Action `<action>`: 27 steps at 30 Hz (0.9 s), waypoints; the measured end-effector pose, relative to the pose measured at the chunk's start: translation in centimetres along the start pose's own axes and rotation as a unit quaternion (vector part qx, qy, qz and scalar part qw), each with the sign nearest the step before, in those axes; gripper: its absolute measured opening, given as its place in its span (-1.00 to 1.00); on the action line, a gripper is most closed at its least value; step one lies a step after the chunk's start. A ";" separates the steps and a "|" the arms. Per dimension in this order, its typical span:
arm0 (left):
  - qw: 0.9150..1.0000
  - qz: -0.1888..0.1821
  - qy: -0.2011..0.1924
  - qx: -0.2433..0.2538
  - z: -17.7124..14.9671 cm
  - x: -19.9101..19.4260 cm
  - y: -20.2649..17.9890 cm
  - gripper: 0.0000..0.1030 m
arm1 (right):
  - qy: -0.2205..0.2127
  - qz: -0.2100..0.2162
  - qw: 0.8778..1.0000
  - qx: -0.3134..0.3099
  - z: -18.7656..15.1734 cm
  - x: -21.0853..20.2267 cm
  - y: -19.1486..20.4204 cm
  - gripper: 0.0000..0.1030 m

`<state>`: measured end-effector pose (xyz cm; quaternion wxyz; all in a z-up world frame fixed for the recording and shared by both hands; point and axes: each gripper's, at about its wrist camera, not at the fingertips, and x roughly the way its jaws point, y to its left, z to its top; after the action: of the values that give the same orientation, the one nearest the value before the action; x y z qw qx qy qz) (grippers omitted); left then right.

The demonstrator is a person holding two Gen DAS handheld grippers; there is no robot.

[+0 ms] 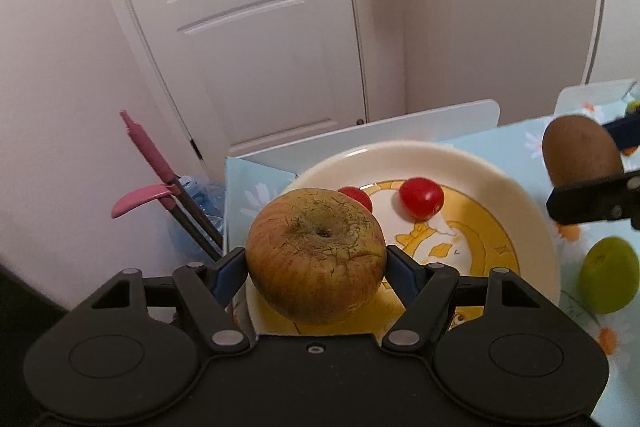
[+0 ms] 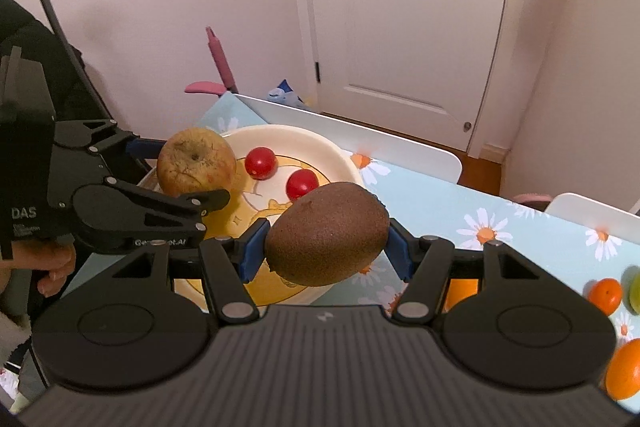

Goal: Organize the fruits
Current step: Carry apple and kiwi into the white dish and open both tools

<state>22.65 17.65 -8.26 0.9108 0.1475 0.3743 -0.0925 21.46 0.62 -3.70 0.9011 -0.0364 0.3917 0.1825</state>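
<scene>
My left gripper (image 1: 316,263) is shut on a wrinkled reddish-yellow apple (image 1: 316,255) and holds it above the near left rim of a cream plate (image 1: 460,163) with a yellow picture. Two cherry tomatoes (image 1: 422,197) lie on the plate. My right gripper (image 2: 326,245) is shut on a brown kiwi (image 2: 326,233) and holds it above the plate's right edge (image 2: 340,157). The kiwi also shows in the left wrist view (image 1: 580,155). The apple (image 2: 196,161) and left gripper (image 2: 192,171) show in the right wrist view.
A green fruit (image 1: 608,279) lies on the daisy-print tablecloth (image 2: 520,235) right of the plate. Oranges (image 2: 606,295) and another green fruit (image 2: 634,287) lie at the right. White chair backs (image 2: 360,143) stand beyond the table, before a white door (image 1: 260,27).
</scene>
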 end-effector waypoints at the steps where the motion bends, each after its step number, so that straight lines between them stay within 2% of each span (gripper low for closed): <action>1: 1.000 0.000 0.001 0.004 0.0 0.3 -0.1 0.50 | 0.001 -0.002 1.000 0.001 0.0 0.1 0.0 0.48; 10: 1.000 0.005 0.006 0.016 0.1 1.4 -0.6 0.55 | 0.006 0.001 1.000 -0.004 0.2 0.3 -0.3 0.48; 11: 1.000 0.010 0.009 0.016 0.2 1.3 -0.6 0.60 | 0.006 0.003 1.000 -0.005 0.3 0.2 -0.4 0.48; 13: 1.000 0.018 0.008 0.012 0.4 0.6 -0.7 0.94 | 0.006 0.009 1.000 -0.007 0.5 0.1 -0.5 0.48; 17: 1.000 0.016 0.003 -0.005 0.0 -1.3 -0.5 0.96 | 0.008 0.019 1.000 -0.023 0.9 0.1 -0.7 0.48; 27: 0.997 0.027 0.028 -0.074 -2.7 -5.3 -0.5 0.96 | 0.029 0.046 0.995 -0.078 1.2 1.9 0.2 0.48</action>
<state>17.05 18.42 -6.43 0.9107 0.0926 0.4010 -0.0362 23.47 1.63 -4.23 0.8744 -0.0938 0.4038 0.2522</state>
